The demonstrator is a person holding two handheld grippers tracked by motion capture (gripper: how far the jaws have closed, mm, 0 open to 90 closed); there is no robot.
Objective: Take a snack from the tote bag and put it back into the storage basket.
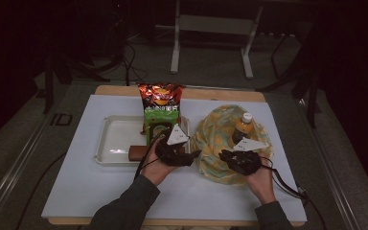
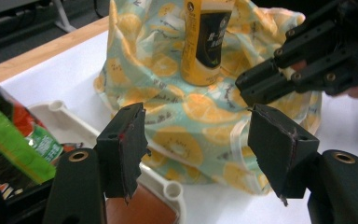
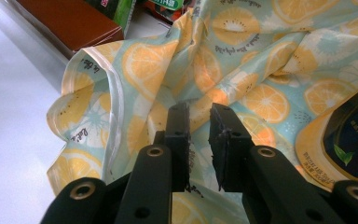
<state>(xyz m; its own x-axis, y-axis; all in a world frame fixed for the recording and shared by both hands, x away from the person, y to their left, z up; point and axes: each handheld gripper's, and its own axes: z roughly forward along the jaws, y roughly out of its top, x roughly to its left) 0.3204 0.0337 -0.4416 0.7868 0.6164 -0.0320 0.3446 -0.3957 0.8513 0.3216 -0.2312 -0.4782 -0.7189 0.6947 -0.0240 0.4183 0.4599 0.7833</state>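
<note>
Centrally in the high view, a white board [image 1: 76, 191] covers the table, and both grippers work at a fruit-print cloth [image 1: 215, 129] lying right of centre. A bottle [image 1: 243, 125] with a white cap stands upright on the cloth, toward its upper right part.

Left gripper [image 1: 177, 154]: held just left of the cloth's left edge, at the lower right corner of a white tray [image 1: 112, 139]. In the left gripper view its jaws stand wide apart with nothing between them; the cloth [image 2: 168, 93] and the bottle [image 2: 207, 42] lie beyond the gap, in the upper middle of the frame.

Right gripper [image 1: 239, 160]: positioned over the lower part of the cloth, below the bottle. In the right gripper view its jaws are nearly closed, with a narrow gap between them, directly over the cloth [image 3: 242, 60]. Whether they pinch a fold of fabric cannot be determined. The bottle [image 3: 349, 140] lies at the right edge of that frame.

Other items: a red snack bag [image 1: 161, 96] and a green snack bag [image 1: 161, 122] stand at the tray's right side, upper centre of the high view. A brown box [image 1: 138, 152] rests at the tray's lower right corner, just beside the left gripper.
</note>
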